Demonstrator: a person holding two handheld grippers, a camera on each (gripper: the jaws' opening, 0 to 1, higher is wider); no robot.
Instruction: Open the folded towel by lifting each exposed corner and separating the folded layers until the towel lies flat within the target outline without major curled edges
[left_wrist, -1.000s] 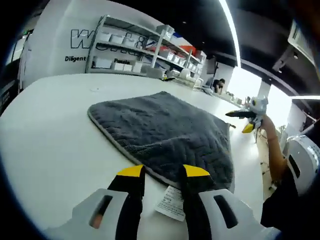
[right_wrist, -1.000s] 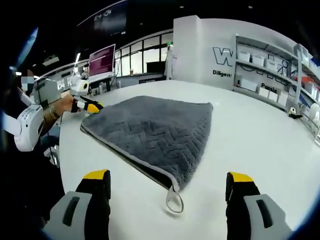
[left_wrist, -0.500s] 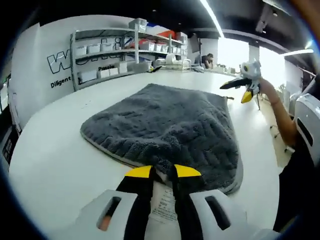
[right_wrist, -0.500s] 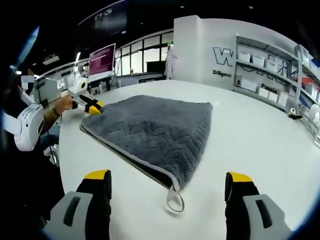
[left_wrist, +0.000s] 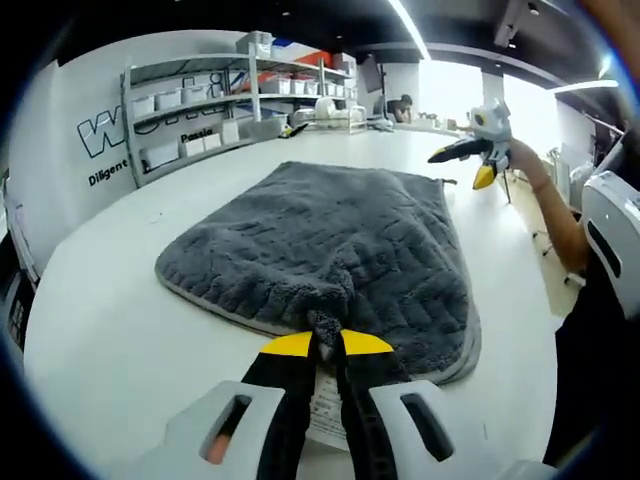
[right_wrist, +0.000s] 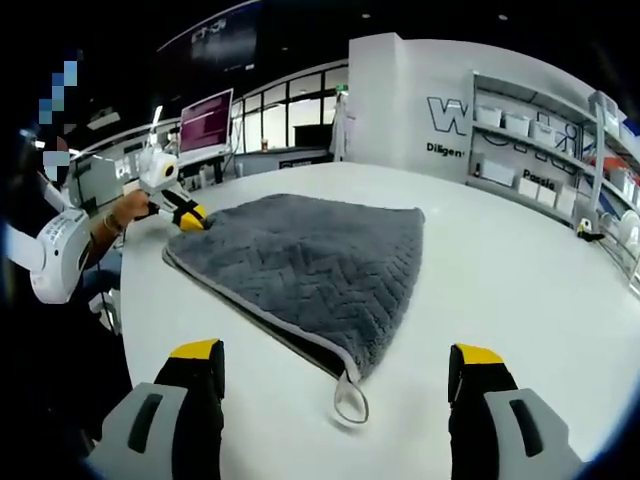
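A grey quilted towel (left_wrist: 330, 240) lies folded on the white table (left_wrist: 110, 320). My left gripper (left_wrist: 325, 343) is shut on its near corner, and a small tuft of cloth bunches up between the yellow tips. The towel's white label (left_wrist: 325, 420) sits under the jaws. In the right gripper view the same towel (right_wrist: 310, 255) spreads ahead, with its hanging loop (right_wrist: 350, 400) at the near corner. My right gripper (right_wrist: 335, 352) stands wide open above that corner, touching nothing. The left gripper (right_wrist: 175, 208) shows at the towel's far left corner, and the right gripper (left_wrist: 470, 160) hovers beyond the far edge.
Shelves with white bins (left_wrist: 210, 110) line the back wall. A monitor (right_wrist: 203, 122) stands on a desk behind the table. The table's rounded edge (right_wrist: 125, 330) runs close on the left, beside a person's arm (right_wrist: 110, 222) and white sleeve.
My left gripper's jaws have closed onto the towel's near corner, pinching up a tuft of cloth. The right gripper has stayed open and nearly still.
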